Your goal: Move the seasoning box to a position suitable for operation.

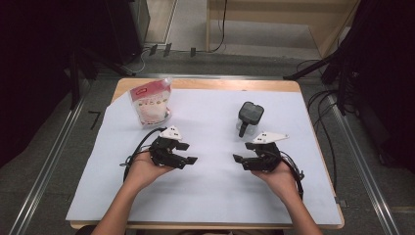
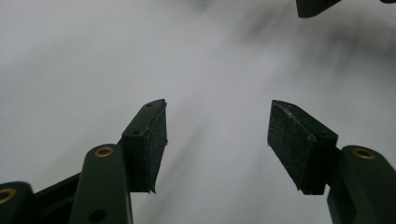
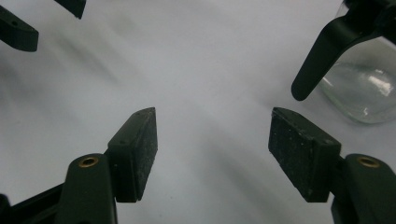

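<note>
Both sets of tongs released: send the right gripper [image 1: 243,160] toward one o'clock squarely onto the jar [image 1: 250,117], left gripper [image 1: 188,153] waiting

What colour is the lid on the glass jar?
Black, seen best in the high view: the lid tops the clear jar.

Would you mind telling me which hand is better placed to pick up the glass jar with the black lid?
The right. Its tongs sit open just below the glass jar, whose handle shows in the right gripper view. The left tongs are nearer the pouch.
</note>
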`<state>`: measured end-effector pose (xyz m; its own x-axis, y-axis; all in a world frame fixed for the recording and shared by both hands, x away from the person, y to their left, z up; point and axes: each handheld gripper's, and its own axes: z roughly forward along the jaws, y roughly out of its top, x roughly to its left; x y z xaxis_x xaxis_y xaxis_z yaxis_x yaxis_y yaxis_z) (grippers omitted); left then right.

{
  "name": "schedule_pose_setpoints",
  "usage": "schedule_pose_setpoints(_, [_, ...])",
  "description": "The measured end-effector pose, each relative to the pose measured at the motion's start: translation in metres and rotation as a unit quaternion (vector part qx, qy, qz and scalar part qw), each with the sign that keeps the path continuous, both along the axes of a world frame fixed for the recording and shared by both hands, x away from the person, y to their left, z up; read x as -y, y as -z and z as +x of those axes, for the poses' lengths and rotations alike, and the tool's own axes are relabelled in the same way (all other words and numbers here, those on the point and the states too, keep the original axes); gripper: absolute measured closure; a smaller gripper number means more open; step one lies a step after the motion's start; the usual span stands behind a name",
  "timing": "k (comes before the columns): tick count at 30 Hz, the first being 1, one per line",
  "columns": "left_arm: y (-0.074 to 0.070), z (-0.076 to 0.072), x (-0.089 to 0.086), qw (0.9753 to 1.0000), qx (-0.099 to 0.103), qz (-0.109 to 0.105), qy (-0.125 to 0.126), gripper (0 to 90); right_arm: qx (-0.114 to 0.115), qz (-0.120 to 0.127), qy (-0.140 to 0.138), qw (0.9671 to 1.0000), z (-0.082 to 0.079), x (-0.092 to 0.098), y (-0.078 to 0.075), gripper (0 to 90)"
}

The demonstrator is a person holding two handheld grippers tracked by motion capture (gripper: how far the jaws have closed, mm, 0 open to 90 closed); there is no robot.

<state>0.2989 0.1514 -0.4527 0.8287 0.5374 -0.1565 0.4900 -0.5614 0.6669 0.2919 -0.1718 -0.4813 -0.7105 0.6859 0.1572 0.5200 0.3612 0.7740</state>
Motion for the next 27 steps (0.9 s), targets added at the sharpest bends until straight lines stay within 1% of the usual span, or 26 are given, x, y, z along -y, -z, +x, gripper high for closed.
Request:
schedule_pose_setpoints(3, [-0.001,0.0,-0.001,1.0,-0.003,-0.003,0.0,36.4,0.002,-0.003,0.0,1.0,-0.001,0.0,0.0,33.0])
schedule_pose_setpoints(5, [-0.002,0.0,-0.003,0.9999,-0.006,-0.011,0.0,35.9,0.002,-0.002,-0.005,1.0,-0.002,0.0,0.0,32.1])
schedule_pose_setpoints(6, [-0.004,0.001,-0.004,0.9999,-0.007,-0.014,0.001,34.3,0.009,-0.004,-0.008,0.9999,-0.001,0.002,0.0,31.4])
schedule_pose_setpoints(7, [-0.004,0.001,-0.004,0.9999,-0.007,-0.014,0.001,32.1,0.009,-0.004,-0.008,0.9999,-0.001,0.002,0.0,31.4])
schedule_pose_setpoints(9, [-0.005,0.001,-0.005,0.9998,-0.01,-0.018,0.0,30.6,0.012,-0.001,-0.004,0.9999,-0.001,0.004,-0.001,31.1])
schedule_pose_setpoints(10, [-0.006,0.001,-0.006,0.9996,-0.016,-0.025,0.001,28.3,0.011,0.003,0.001,0.9999,0.0,0.007,-0.002,30.8])
schedule_pose_setpoints(12, [-0.006,0.0,-0.006,0.9995,-0.014,-0.027,0.0,27.2,0.008,0.004,0.005,0.9999,0.0,0.008,-0.002,30.7])
schedule_pose_setpoints(13, [-0.007,0.001,-0.007,0.9995,-0.016,-0.029,0.004,26.1,0.009,0.004,0.004,0.9999,0.0,0.009,-0.002,30.6])
schedule_pose_setpoints(14, [-0.007,0.0,-0.007,0.9993,-0.015,-0.034,0.004,25.6,0.012,0.004,0.003,0.9999,0.0,0.011,-0.002,30.2])
schedule_pose_setpoints(17, [-0.009,0.0,-0.009,0.9995,-0.01,-0.03,0.004,26.7,0.012,0.01,0.006,0.9999,0.001,0.013,-0.003,28.9])
schedule_pose_setpoints(18, [-0.01,-0.001,-0.009,0.9997,-0.006,-0.025,0.001,30.2,0.011,0.014,0.007,0.9998,0.001,0.015,-0.004,28.5])
schedule_pose_setpoints(19, [-0.011,-0.002,-0.009,0.9997,-0.005,-0.022,0.003,30.2,0.011,0.014,0.007,0.9998,0.001,0.015,-0.004,28.5])
schedule_pose_setpoints(20, [-0.01,-0.002,-0.009,0.9997,0.0,-0.022,0.005,32.0,0.011,0.013,0.009,0.9998,0.001,0.016,-0.004,28.5])
schedule_pose_setpoints(21, [-0.011,-0.002,-0.009,0.9998,0.001,-0.019,0.008,32.0,0.011,0.013,0.009,0.9998,0.001,0.016,-0.004,28.5])
schedule_pose_setpoints(23, [-0.012,-0.003,-0.009,0.9997,0.0,-0.02,0.013,32.7,0.012,0.011,0.009,0.9998,0.001,0.016,-0.003,28.3])
schedule_pose_setpoints(24, [-0.012,-0.003,-0.009,0.9998,0.004,-0.015,0.01,33.2,0.01,0.012,0.009,0.9998,0.001,0.016,-0.003,28.3])
schedule_pose_setpoints(27, [-0.013,-0.004,-0.009,0.9998,0.004,-0.015,0.014,33.8,0.008,0.009,0.01,0.9999,0.002,0.017,-0.003,28.4])
